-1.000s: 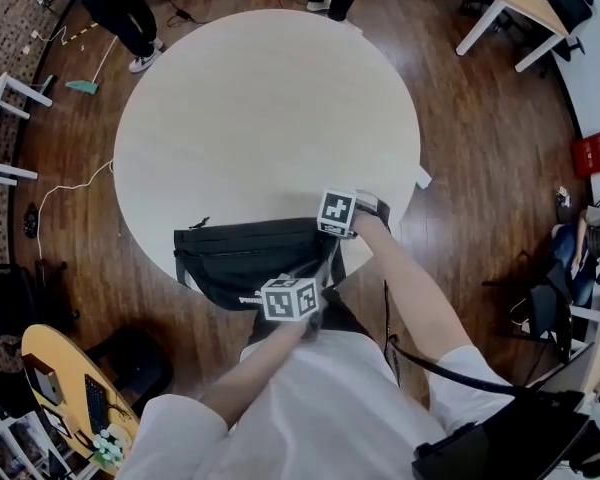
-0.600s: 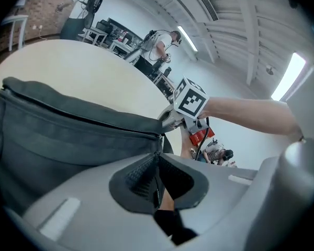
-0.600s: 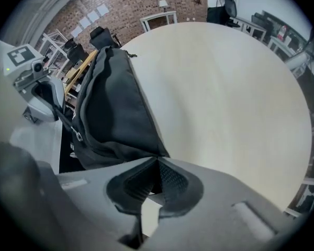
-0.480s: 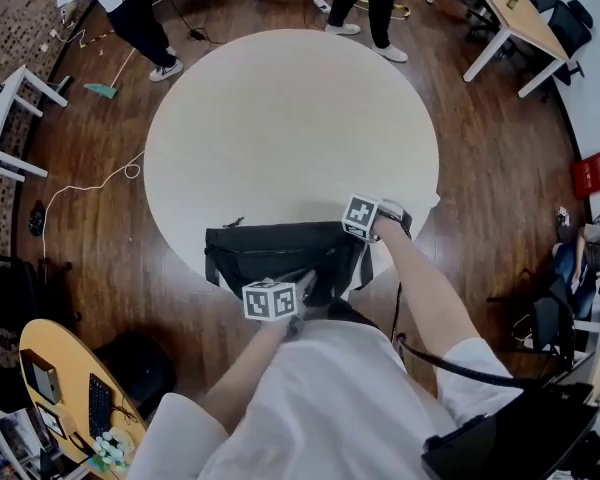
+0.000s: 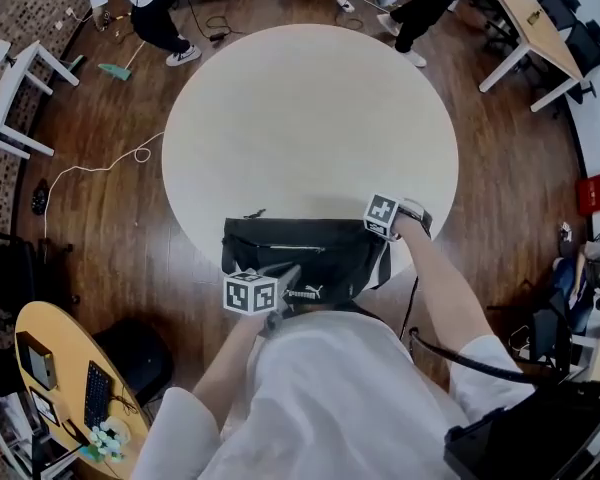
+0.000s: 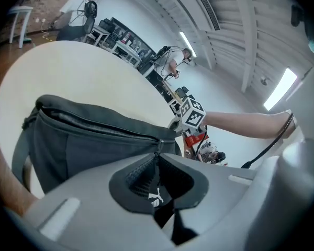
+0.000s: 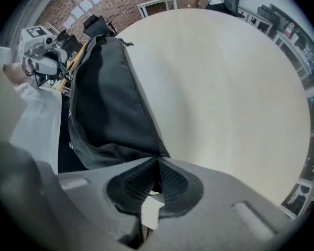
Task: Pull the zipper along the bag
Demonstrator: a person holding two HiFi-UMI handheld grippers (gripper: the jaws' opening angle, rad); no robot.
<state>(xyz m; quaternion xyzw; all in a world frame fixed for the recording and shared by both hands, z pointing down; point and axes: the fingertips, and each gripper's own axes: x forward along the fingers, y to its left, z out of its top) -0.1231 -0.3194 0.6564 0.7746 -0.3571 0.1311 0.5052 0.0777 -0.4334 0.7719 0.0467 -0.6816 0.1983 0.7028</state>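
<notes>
While left tool [image 6: 156,157] pinches zipper pull [image 6: 155,195], right tool [image 7: 157,165] clamps bag [image 7: 109,98] at its end.

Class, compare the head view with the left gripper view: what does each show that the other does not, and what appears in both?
Only the head view: the floor, a yellow desk and the left gripper with its marker cube. Only the left gripper view: its fingers shut on the zipper pull, plus ceiling lights. Both: the bag, the table and the right gripper.
</notes>
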